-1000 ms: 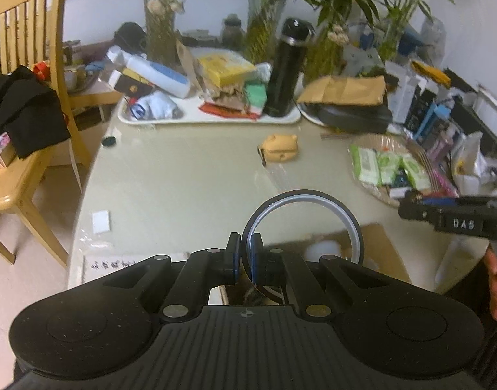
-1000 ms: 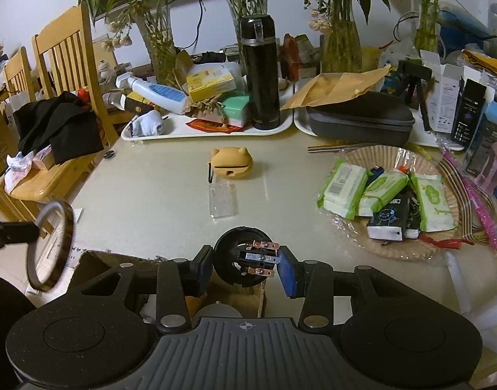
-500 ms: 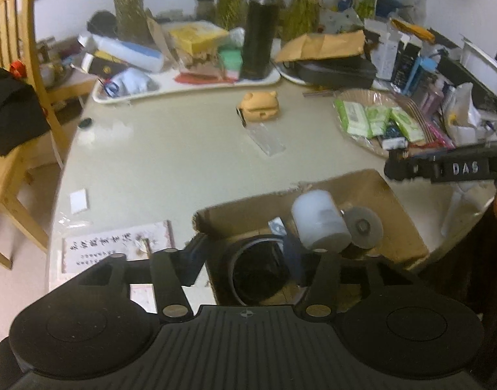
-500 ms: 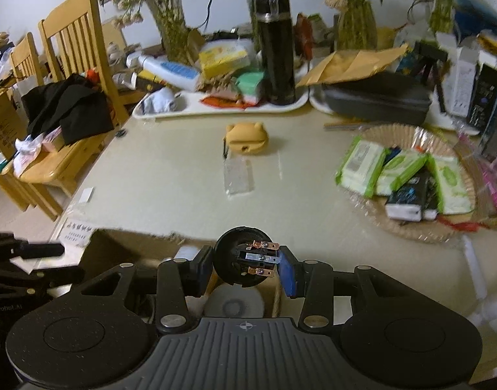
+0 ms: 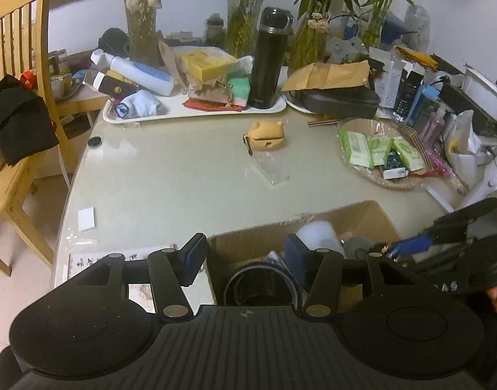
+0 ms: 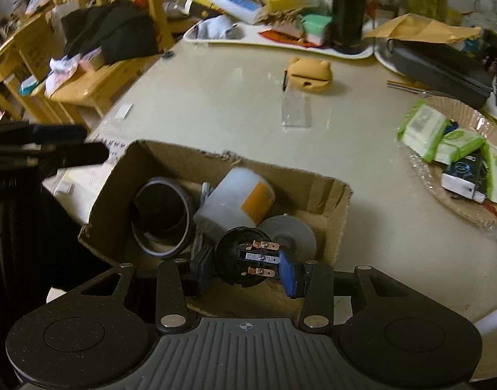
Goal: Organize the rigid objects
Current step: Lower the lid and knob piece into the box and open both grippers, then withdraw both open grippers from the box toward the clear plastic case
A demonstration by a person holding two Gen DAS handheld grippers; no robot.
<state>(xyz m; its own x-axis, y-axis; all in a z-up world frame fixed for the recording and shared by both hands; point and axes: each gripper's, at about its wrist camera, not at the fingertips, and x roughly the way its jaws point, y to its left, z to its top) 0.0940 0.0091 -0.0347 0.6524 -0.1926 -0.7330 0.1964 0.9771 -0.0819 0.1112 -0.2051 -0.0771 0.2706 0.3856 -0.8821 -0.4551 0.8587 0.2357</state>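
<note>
An open cardboard box sits at the near table edge; it also shows in the left wrist view. Inside lie a black ring, a white bottle with an orange label and a grey disc. My left gripper is open and empty above the ring. My right gripper is shut on a black round plug part with copper contacts, held over the box's near side.
On the table lie an orange bear-shaped case, a clear plastic piece, a wicker tray of wipe packs, a white tray with a black flask, and wooden chairs at the left.
My left gripper opened and let the black ring go into the box, then drew back. My right gripper moved forward and down over the box with the plug part.
</note>
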